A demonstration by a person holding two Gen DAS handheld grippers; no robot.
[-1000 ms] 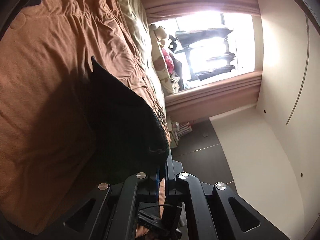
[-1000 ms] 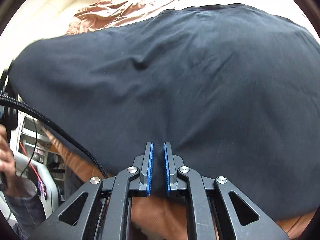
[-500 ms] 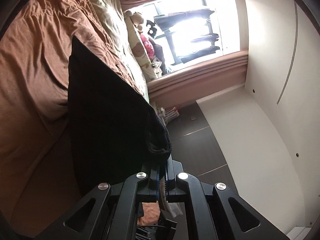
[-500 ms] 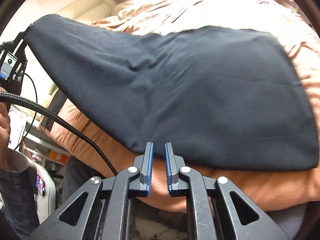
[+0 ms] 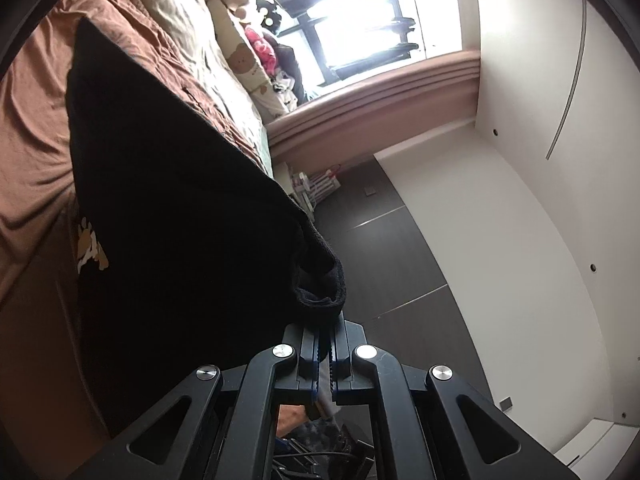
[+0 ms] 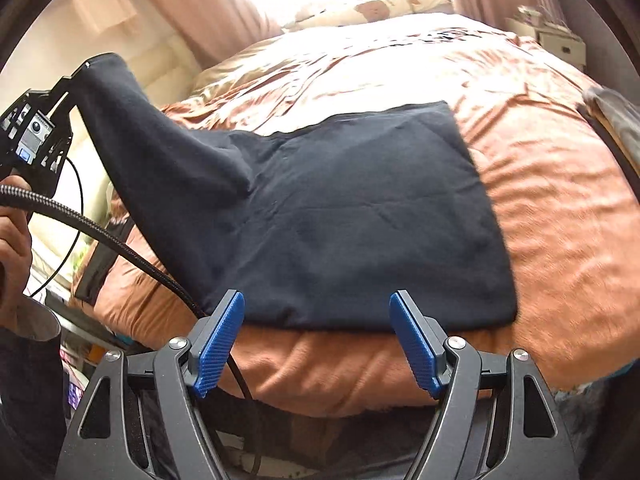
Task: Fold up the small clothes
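The right gripper [image 6: 318, 340] has black skeletal arms with silver screws and ribbed blue pads [image 6: 218, 344]. The left gripper [image 5: 327, 354] is built alike, trailing a braided black cable [image 6: 100, 236]. Bare hand [image 6: 14, 224], dark sleeve [image 6: 28, 384].

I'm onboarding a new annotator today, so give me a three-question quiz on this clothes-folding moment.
1. True or false: the right gripper is clamped on the dark garment.
2. Multiple choice: the left gripper is (A) open above the bed, (B) shut on the garment's corner, (C) out of view.
3. Short answer: what does most of the garment rest on?

Key:
1. False; its jaws stand wide apart, empty, near the garment's front edge.
2. B; one corner is lifted off the bed, seen at the upper left of the right wrist view.
3. The orange-brown bedspread.
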